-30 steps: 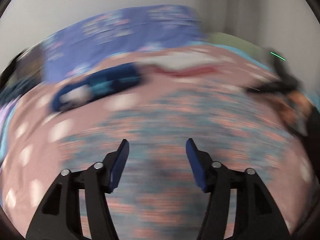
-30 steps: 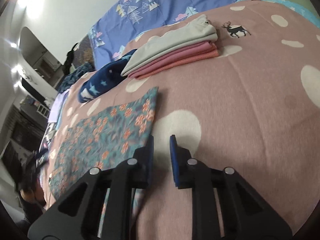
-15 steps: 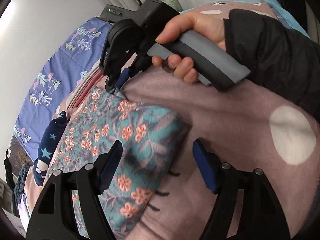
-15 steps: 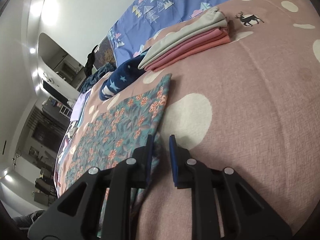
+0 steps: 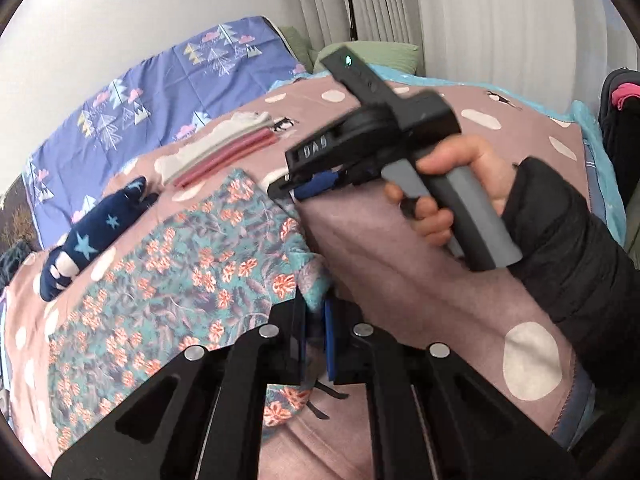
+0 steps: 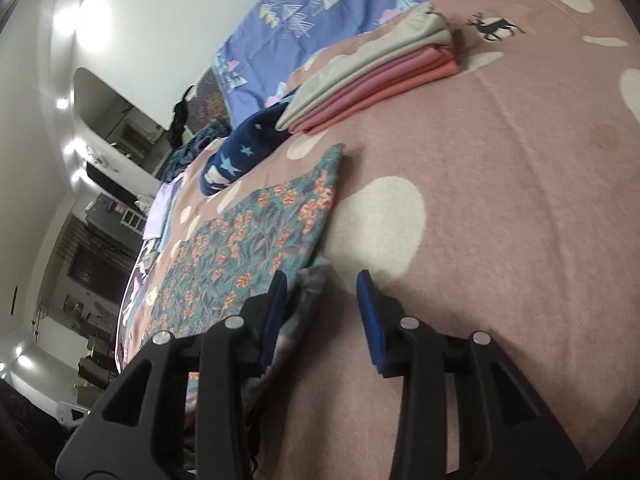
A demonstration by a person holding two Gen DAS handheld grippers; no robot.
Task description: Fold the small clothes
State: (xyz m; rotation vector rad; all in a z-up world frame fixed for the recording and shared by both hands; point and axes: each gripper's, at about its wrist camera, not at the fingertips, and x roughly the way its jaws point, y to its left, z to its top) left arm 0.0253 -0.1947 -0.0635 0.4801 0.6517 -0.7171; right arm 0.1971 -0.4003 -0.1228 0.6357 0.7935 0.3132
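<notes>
Left wrist view: a pink, white-dotted bed blanket [image 5: 400, 272] below white curtains [image 5: 400, 0]. The left gripper [image 5: 314, 332] has just closed its jaws, pinching the teal, orange-flowered cloth's [image 5: 192, 272] near corner.

Right wrist view: the right gripper's [image 6: 322, 312] jaws have just spread, the cloth's edge lying loose between them.

Left gripper [image 5: 315, 334]: jaws have just closed, pinched on floral cloth [image 5: 192, 280]. Right gripper [image 6: 322, 312]: jaws have just been opening, apparently clear of the cloth edge between them; hand [image 5: 460, 184] grasps its handle.
</notes>
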